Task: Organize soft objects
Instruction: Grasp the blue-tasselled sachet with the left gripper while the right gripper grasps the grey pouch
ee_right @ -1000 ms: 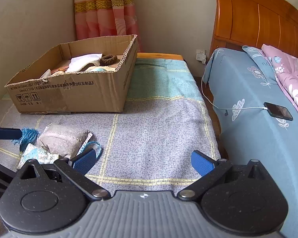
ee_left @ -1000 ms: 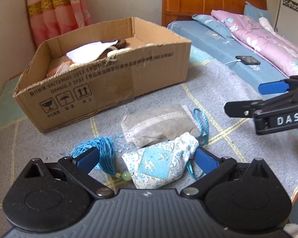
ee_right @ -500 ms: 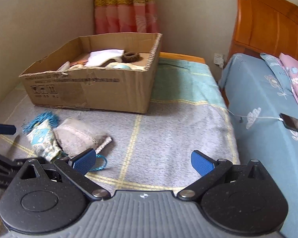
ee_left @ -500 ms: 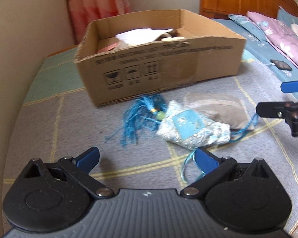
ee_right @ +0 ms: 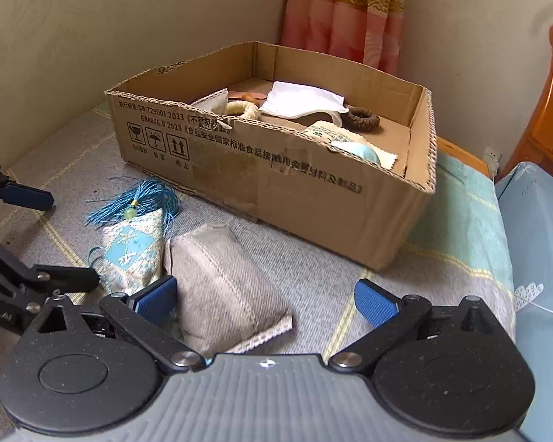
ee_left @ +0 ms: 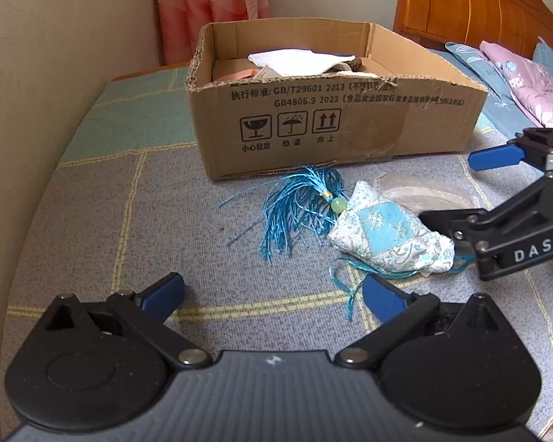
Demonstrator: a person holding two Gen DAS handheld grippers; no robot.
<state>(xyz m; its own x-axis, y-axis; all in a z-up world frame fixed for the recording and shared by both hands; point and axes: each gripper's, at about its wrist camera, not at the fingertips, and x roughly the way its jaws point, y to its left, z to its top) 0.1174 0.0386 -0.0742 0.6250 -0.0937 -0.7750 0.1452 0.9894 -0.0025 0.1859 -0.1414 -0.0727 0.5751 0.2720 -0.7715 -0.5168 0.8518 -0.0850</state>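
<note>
A blue patterned sachet [ee_left: 390, 235] with a blue tassel [ee_left: 295, 206] lies on the grey mat, beside a beige cloth pouch [ee_right: 225, 287]. The sachet also shows in the right wrist view [ee_right: 132, 250]. My left gripper [ee_left: 272, 294] is open and empty, just short of the sachet. My right gripper [ee_right: 265, 298] is open, its jaws on either side of the pouch's near end. A cardboard box [ee_right: 276, 169] behind them holds several soft items, among them a white cloth [ee_right: 302, 99].
The wall [ee_left: 55, 73] runs along the left of the mat. A blue bed [ee_right: 542, 258] with a wooden headboard [ee_left: 479, 11] lies to the right. A pink curtain [ee_right: 346, 14] hangs behind the box.
Both grippers have swung left. My left gripper backed away from the sachet. My right gripper moved in over the beige pouch. Neither has closed.
</note>
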